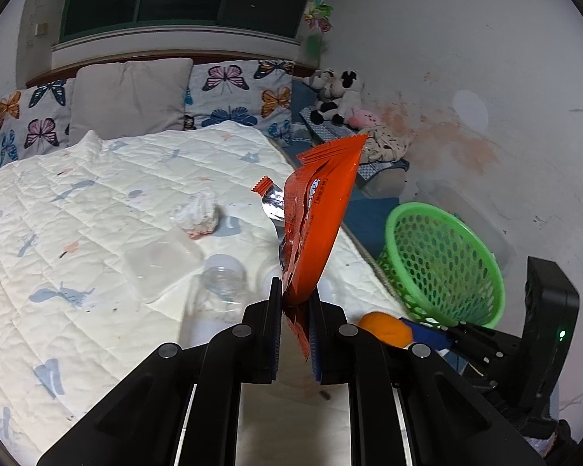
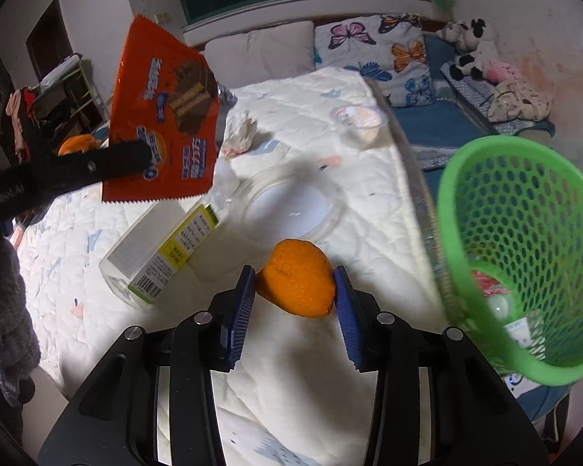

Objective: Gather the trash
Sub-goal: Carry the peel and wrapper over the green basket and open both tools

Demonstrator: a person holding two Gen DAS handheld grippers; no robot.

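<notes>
My left gripper (image 1: 295, 295) is shut on an orange snack wrapper (image 1: 318, 217) and holds it upright above the bed; the wrapper also shows in the right wrist view (image 2: 167, 116). My right gripper (image 2: 295, 291) is shut on an orange peel (image 2: 297, 283), which also shows in the left wrist view (image 1: 386, 328). The green mesh basket (image 2: 521, 248) stands tilted just right of the bed edge, with some trash inside; it also shows in the left wrist view (image 1: 443, 264).
On the white quilt (image 1: 77, 233) lie a crumpled tissue (image 1: 196, 213), a clear plastic bottle (image 2: 167, 252), a clear round lid (image 2: 291, 209), a square clear lid (image 1: 163, 264) and a small cup (image 2: 359, 120). Pillows and plush toys lie at the head.
</notes>
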